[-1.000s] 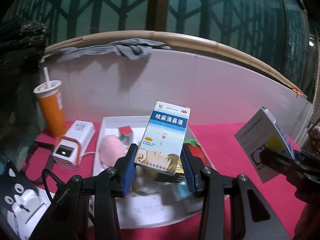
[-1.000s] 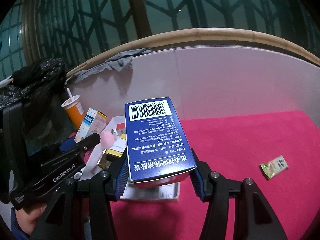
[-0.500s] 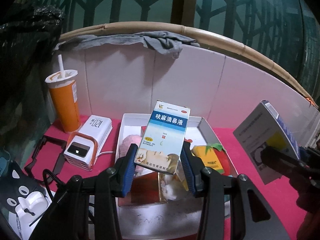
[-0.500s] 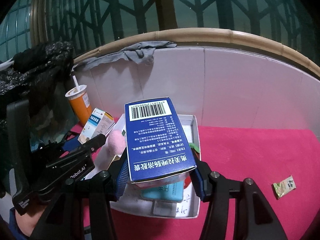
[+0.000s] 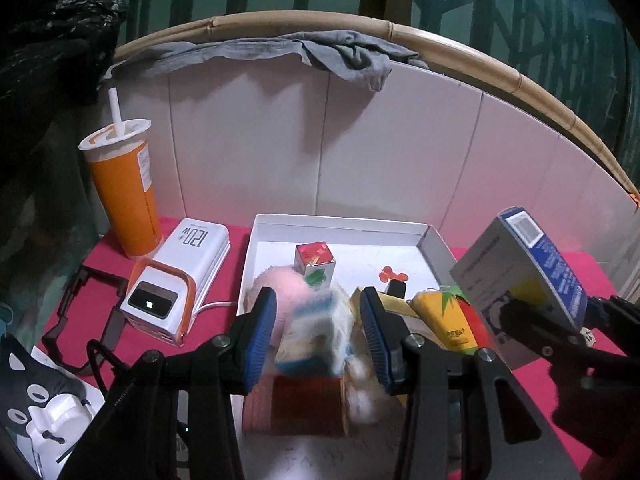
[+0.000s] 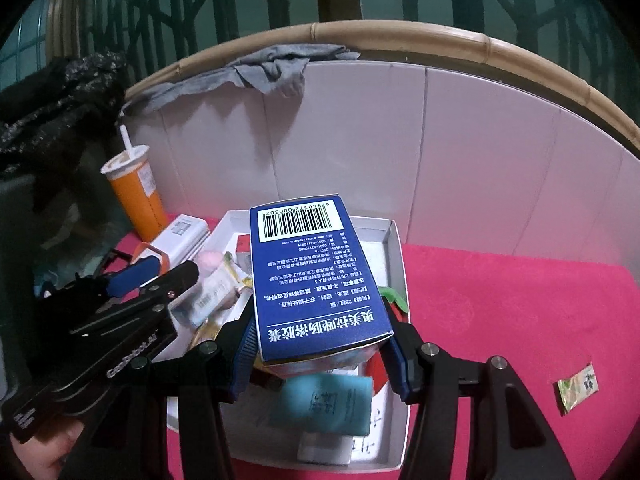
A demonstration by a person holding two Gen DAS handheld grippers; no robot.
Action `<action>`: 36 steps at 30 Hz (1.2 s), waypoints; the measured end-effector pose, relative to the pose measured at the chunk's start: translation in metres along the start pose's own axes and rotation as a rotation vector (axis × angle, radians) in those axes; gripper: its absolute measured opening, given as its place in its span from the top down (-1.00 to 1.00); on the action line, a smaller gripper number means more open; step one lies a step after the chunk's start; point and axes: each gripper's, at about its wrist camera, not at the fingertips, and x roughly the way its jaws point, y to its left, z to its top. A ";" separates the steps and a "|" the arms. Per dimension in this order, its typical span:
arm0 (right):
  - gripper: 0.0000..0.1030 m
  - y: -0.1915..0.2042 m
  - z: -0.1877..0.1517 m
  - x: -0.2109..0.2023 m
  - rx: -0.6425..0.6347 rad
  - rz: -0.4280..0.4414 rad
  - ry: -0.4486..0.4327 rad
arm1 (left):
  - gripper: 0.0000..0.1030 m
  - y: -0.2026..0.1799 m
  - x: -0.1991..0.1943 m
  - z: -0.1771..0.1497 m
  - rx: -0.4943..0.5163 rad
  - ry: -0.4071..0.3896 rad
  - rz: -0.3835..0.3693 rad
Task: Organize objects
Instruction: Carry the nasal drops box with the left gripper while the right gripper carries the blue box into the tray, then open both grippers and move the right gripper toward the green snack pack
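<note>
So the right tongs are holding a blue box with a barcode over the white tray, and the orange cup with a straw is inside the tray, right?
Not quite. The orange cup stands on the red cloth outside the white tray, to its left, as the right wrist view shows. The right tongs do hold the blue box with the barcode over the tray.

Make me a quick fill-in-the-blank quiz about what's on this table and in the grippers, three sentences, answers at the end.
1. The right gripper has its jaws shut on a ___ carton with a barcode on it.
2. The cup with the white straw is ___ in colour.
3. The small green packet lies ___ the white tray, on the cloth-covered table.

Missing words: blue; orange; outside
</note>
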 end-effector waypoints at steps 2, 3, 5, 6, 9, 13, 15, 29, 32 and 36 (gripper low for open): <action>-0.14 0.000 0.002 0.010 0.000 -0.009 0.010 | 0.18 0.001 0.003 0.002 -0.005 0.004 0.006; -0.14 0.001 0.004 0.016 0.001 -0.012 0.016 | 0.18 0.001 0.004 0.003 -0.009 0.006 0.008; -0.15 0.002 0.006 0.026 0.000 -0.015 0.021 | 0.16 0.002 0.005 0.004 -0.016 0.008 0.004; -0.17 0.004 0.007 0.032 -0.001 -0.012 0.027 | 0.08 0.001 0.005 0.004 -0.018 0.009 0.002; -0.18 0.004 0.009 0.045 0.013 0.000 0.053 | -0.36 0.006 0.002 0.004 -0.041 -0.010 0.062; -0.33 -0.008 0.003 0.042 0.046 -0.002 0.048 | -0.99 0.022 -0.004 0.002 -0.115 -0.020 0.062; -0.34 -0.014 -0.001 0.038 0.060 -0.001 0.041 | -0.99 0.022 -0.008 0.001 -0.118 -0.028 0.074; -0.71 -0.085 -0.030 -0.024 0.196 -0.077 -0.046 | -0.99 -0.027 -0.045 -0.001 -0.033 -0.083 0.042; -0.78 -0.109 -0.042 -0.037 0.229 -0.133 -0.059 | -0.99 -0.045 -0.052 -0.007 -0.004 -0.089 0.011; -0.79 -0.152 -0.062 -0.050 0.322 -0.228 -0.044 | -0.99 -0.079 -0.059 -0.021 0.035 -0.076 -0.076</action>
